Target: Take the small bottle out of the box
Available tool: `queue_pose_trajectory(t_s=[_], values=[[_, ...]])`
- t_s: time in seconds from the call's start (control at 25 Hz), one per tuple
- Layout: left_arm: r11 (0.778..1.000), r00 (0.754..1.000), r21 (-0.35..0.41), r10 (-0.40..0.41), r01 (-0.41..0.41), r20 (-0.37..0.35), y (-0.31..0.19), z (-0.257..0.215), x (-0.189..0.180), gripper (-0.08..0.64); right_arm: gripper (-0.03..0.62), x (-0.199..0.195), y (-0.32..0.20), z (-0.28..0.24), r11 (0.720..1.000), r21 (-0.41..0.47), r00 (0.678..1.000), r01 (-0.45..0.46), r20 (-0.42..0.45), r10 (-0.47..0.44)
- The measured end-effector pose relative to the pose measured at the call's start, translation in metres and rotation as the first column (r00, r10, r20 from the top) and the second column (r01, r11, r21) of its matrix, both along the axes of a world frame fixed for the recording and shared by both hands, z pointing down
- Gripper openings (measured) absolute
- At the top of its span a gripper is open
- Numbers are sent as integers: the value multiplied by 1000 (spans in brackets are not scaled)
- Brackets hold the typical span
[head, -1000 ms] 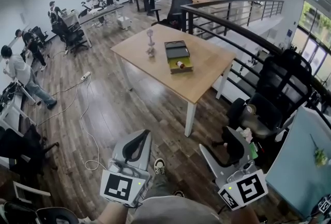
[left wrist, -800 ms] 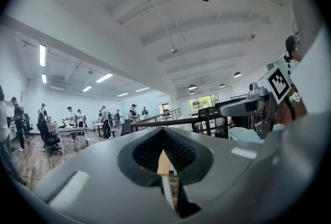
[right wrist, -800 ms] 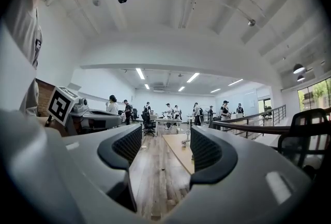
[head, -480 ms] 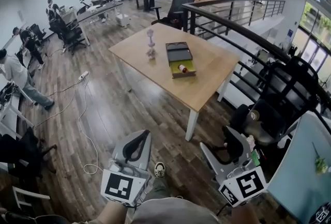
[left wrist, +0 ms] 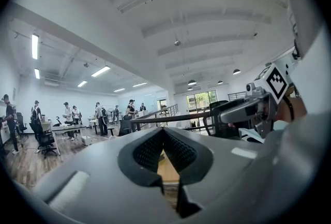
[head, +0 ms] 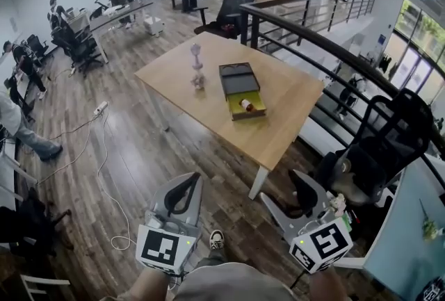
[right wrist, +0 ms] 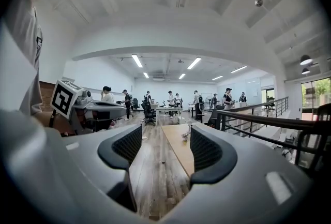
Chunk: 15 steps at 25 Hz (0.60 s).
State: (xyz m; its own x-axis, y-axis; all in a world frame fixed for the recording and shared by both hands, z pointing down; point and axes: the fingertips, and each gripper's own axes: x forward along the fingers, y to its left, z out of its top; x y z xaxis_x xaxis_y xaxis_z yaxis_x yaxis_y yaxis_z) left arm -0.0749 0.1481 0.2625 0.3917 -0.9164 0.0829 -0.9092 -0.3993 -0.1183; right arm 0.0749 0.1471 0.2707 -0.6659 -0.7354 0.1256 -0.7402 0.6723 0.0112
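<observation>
Small bottle lying in open box, wooden table

A wooden table with white legs stands on the plank floor, far from the viewer. An open box lies near the middle of its top. A small pale figure stands just left of the box.

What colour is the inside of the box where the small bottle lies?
Yellow-green; the box shows best in the head view.
</observation>
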Motion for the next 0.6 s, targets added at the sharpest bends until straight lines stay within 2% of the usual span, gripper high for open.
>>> queue_pose_trajectory(t_s=[0.28,0.6], values=[[1000,1000,-7,25,-25,17,-79,4,-54,0,281,-53,-77,8,999,-28,999,-32,-27,31],[997,998,-39,70,-70,-7,-153,12,-93,0,281,-90,-153,25,994,-74,995,-78,-66,73]])
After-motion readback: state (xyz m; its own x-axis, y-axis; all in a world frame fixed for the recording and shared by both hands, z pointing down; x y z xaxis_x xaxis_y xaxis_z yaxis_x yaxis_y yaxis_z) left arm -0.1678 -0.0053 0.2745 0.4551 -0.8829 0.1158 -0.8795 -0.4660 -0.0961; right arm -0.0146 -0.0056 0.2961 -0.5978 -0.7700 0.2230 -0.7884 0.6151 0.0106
